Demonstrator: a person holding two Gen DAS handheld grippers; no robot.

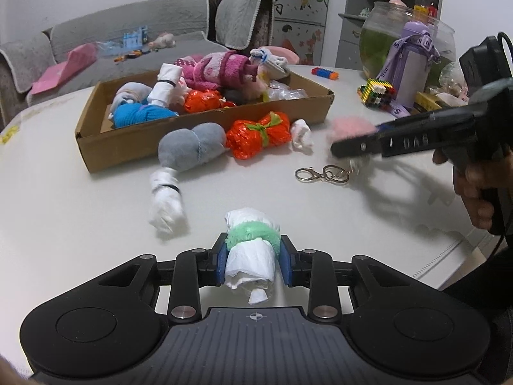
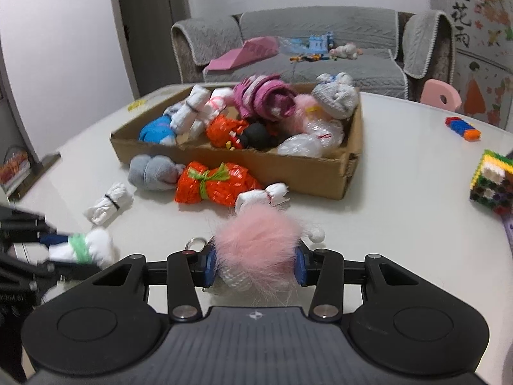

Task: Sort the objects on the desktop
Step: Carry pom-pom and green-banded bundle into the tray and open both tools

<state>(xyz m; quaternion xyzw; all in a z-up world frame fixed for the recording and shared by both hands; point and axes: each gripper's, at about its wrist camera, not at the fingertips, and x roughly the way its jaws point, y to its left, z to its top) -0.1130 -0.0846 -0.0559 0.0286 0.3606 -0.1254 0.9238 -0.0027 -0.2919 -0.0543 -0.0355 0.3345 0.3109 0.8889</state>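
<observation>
Hiding pompom's underside, right gripper clamped — keyring half-seen.

Left wrist cam: sat just behind the left gripper, looked forward and down along its fingers over the white table; cardboard box ahead, slightly left of the claw.
Right wrist cam: same mount behind the right gripper, also tilted down; box straight ahead.
Range: both close, claws filled the lower frame.
Overlap: box, table, grey sofa; each view caught the other claw at its edge.
</observation>
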